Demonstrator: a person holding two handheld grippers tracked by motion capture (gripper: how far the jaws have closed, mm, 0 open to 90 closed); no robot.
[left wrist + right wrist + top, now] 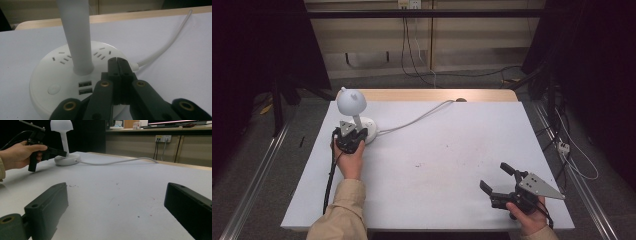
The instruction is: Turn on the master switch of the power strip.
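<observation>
I have my left gripper [117, 61] with its jaws pressed together on nothing, tips over the near right of the round white plastic lamp base [50, 75], probably to poke a control there. The lamp sits at the table's [452, 150] far left; smooth tubular stem [76, 37], domed matte shade [351, 101], soft white cable [417, 120] trailing right. My right gripper [498, 179] rests near right, jaws wide apart, empty.
</observation>
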